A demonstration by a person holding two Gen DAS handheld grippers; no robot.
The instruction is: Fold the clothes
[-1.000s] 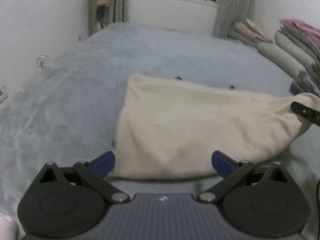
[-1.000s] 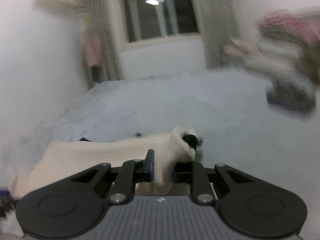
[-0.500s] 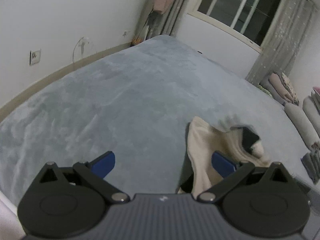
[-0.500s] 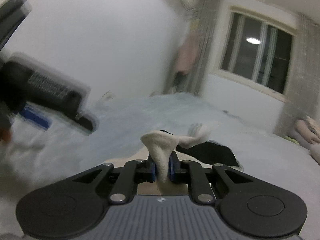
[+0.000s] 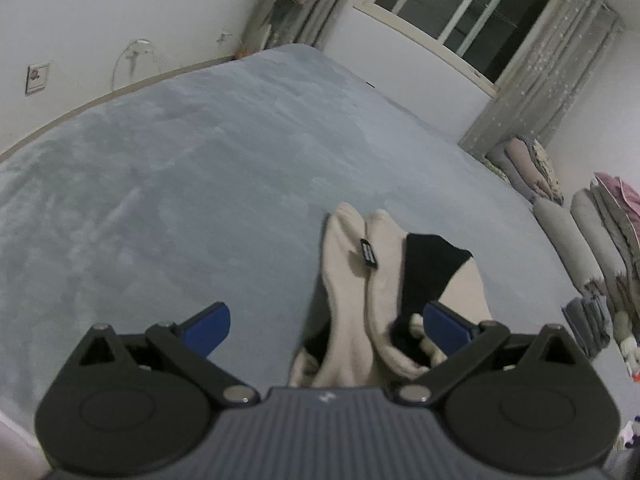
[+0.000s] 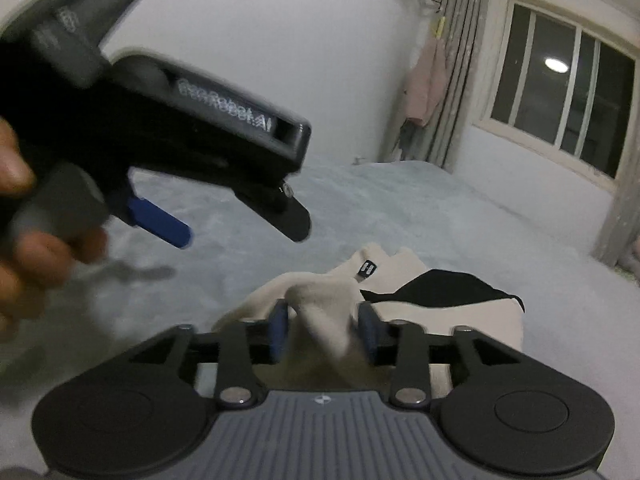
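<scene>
Over by the left wall, a socket plate (image 5: 38,77) sits above the edge of the wide blue-grey bedspread (image 5: 200,168). Next comes the left gripper (image 5: 326,322), held in a hand (image 6: 24,216) and hanging above the bedspread with its jaws spread wide and nothing gripped; its right pad lies just beside the bunched cloth, though I cannot tell if it touches. Just to the right of it lies the cream garment (image 5: 348,280), folded over into a narrow heap on the bedspread, with a small black tag (image 5: 368,253) and a black panel (image 5: 430,268) showing on top. The right gripper (image 6: 323,332) is right at the near end of that heap: a fold of cream cloth stands between its blue pads, and the jaws are opening, the pads drawn a little off the fabric. Farther right, a window (image 5: 472,12) with grey curtains, and a stack of folded bedding (image 5: 592,236) against the wall.
</scene>
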